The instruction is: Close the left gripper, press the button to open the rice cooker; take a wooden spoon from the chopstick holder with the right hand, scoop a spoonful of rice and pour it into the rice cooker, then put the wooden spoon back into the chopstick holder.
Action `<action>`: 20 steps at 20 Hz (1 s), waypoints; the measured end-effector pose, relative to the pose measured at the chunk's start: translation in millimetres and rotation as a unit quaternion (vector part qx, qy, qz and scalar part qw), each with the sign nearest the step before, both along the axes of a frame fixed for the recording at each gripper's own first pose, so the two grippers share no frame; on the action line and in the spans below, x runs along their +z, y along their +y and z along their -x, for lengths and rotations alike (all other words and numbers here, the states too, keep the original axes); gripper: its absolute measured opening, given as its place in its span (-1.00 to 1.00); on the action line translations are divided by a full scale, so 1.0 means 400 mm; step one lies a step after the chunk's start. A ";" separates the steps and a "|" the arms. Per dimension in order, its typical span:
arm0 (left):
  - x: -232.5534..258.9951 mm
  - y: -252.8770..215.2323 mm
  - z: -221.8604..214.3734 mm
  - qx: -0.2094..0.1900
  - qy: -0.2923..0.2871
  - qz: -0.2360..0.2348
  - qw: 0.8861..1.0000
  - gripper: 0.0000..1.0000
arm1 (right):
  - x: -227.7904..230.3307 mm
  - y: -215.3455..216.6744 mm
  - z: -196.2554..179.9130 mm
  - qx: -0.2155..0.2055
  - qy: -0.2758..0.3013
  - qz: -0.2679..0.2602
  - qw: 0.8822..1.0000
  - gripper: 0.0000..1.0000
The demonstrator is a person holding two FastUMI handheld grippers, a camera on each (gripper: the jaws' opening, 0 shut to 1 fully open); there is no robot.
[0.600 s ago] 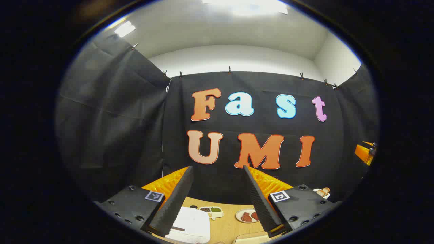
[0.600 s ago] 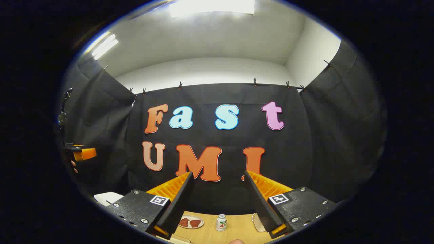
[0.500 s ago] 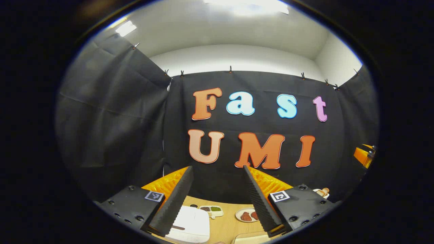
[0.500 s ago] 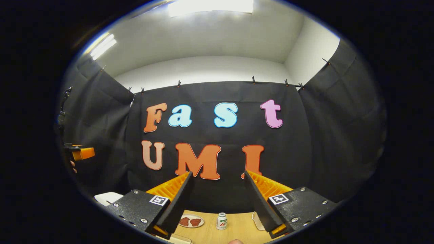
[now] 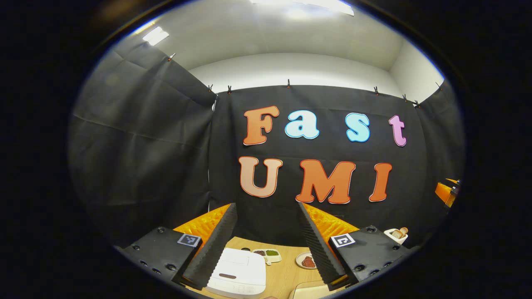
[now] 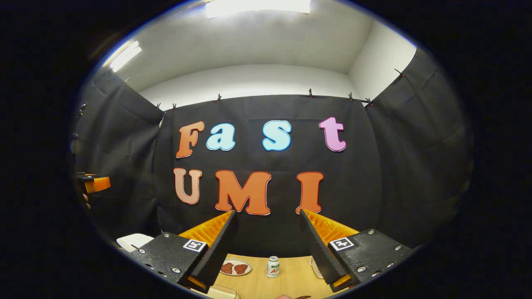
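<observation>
Both grippers are held high and aimed at the booth's back wall, which reads as a starting pose with nothing yet attempted. The left gripper [image 5: 266,245] has its ridged fingers spread wide with nothing between them, so the closing that must come before the button press is not yet done. Below and between those fingers in the left gripper view sits the white rice cooker [image 5: 237,272], lid down, on the wooden table [image 5: 286,276]; its front is cut off at the bottom edge, so the button cannot be made out. Beyond it lie a small divided dish [image 5: 267,253] with dark and green contents and a plate of reddish pieces [image 5: 306,261], partly behind the right-hand finger. A small white holder [image 5: 397,235] with something brown sticking out stands at the far right; it may be the chopstick holder, but it is too small to tell. The right gripper [image 6: 268,245] is likewise wide open and empty. In the right gripper view a corner of the cooker [image 6: 134,241] shows at the left, a small white bottle [image 6: 272,266] stands just beside the plate [image 6: 235,268], and a dark sliver at the bottom edge is unreadable.
</observation>
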State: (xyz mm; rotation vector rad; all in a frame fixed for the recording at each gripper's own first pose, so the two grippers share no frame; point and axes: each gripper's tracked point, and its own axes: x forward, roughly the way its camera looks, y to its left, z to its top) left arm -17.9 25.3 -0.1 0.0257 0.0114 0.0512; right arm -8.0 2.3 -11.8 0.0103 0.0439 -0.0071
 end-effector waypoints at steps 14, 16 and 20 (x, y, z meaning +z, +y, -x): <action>0.042 0.063 0.003 0.047 -0.035 -0.052 0.997 0.94 | -0.024 0.014 -0.031 0.001 0.007 -0.003 1.000 0.86; 0.048 0.081 0.001 0.054 -0.039 -0.050 0.996 0.96 | -0.032 0.013 -0.031 -0.001 0.011 -0.002 1.000 0.86; 0.098 0.129 -0.018 0.078 -0.052 -0.053 0.994 0.94 | -0.044 0.011 -0.038 -0.003 0.017 -0.003 1.000 0.86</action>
